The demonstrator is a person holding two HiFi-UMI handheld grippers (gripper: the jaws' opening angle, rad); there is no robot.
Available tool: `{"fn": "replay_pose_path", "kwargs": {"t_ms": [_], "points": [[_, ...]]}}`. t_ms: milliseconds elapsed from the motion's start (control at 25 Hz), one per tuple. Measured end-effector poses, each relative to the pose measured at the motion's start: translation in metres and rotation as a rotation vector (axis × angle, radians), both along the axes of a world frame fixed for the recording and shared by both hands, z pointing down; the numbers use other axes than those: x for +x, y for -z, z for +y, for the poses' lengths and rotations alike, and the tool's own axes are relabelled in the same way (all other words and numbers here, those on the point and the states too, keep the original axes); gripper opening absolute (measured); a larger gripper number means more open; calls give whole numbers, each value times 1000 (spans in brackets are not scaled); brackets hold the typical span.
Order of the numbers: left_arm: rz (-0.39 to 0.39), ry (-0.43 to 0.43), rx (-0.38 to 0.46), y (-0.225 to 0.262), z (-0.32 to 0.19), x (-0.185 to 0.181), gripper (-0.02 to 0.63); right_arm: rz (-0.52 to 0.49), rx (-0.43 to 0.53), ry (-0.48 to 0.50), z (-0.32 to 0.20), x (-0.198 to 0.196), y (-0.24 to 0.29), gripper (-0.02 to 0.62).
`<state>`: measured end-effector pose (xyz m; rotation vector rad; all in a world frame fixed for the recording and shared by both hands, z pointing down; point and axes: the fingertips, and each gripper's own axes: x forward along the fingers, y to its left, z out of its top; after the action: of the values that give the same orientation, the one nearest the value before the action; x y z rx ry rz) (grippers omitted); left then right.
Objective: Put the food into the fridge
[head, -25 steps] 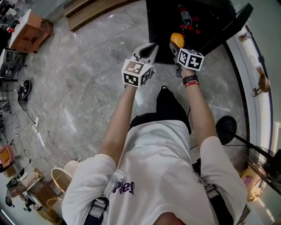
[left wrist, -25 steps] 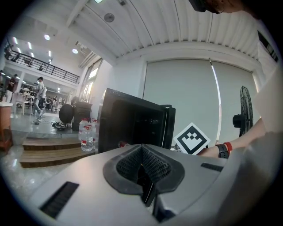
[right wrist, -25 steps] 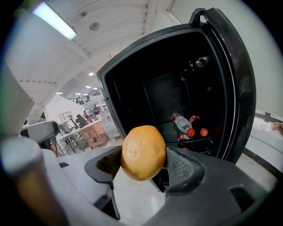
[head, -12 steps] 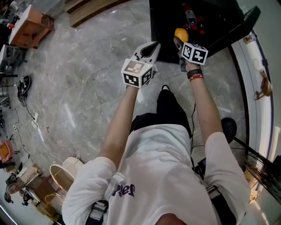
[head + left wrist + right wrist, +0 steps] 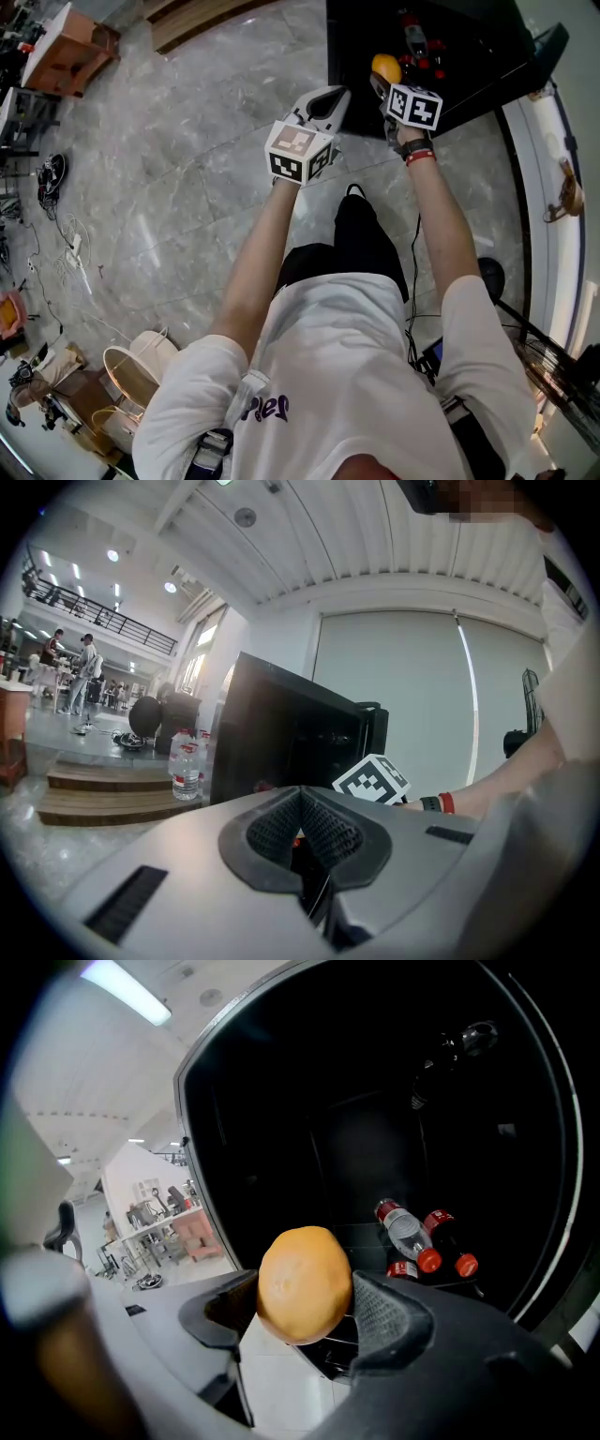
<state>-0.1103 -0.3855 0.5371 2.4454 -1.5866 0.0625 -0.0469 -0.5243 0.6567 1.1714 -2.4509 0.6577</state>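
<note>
**Marble floor (image 5: 169, 187), open fridge (image 5: 469, 47): orange (image 5: 305, 1283) gripped, not yet shelved**

Noted grey marble underfoot, filling head view from 6 round to 11 o'clock. Found black fridge at 12 to 1 o'clock, standing open, interior dark. Counted several red-capped bottles (image 5: 417, 1241) lying low inside, at 3 o'clock of the orange in right gripper view.

Found right gripper (image 5: 307, 1316) with jaws spread wide and clamped on the orange, one pad at 9 o'clock and the other at 3 o'clock of the fruit, across its middle. Located the orange at the fridge mouth, at 11 o'clock of the marker cube (image 5: 413, 107) in head view, resting on nothing but the pads. Saw pale floor directly beneath it in right gripper view.

Found left gripper (image 5: 302, 829) with jaws together and nothing between them. Placed it at 9 o'clock of the right gripper in head view, over bare floor beside the fridge.

Handling, as judged:
- Weight and feel: light, firm, with a slightly yielding rind.
- Grip: dimpled skin should take the pads fairly well.
- Risk: round, so likely to roll on release.

Recommend keeping hold across the widest girth with moderate squeeze only, to avoid bruising. Recommend setting down low against the bottles rather than on open shelf.
</note>
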Motion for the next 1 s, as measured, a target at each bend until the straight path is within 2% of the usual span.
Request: {"fn": "replay_pose_path", "kwargs": {"t_ms": [560, 800, 1000], "points": [[-17, 4, 35, -27, -28, -9, 18, 13, 38, 15, -47, -19, -33, 322], [-15, 13, 43, -34, -34, -14, 18, -17, 23, -6, -69, -25, -44, 322], [-68, 6, 44, -41, -37, -14, 18, 62, 70, 33, -84, -33, -49, 322]]}}
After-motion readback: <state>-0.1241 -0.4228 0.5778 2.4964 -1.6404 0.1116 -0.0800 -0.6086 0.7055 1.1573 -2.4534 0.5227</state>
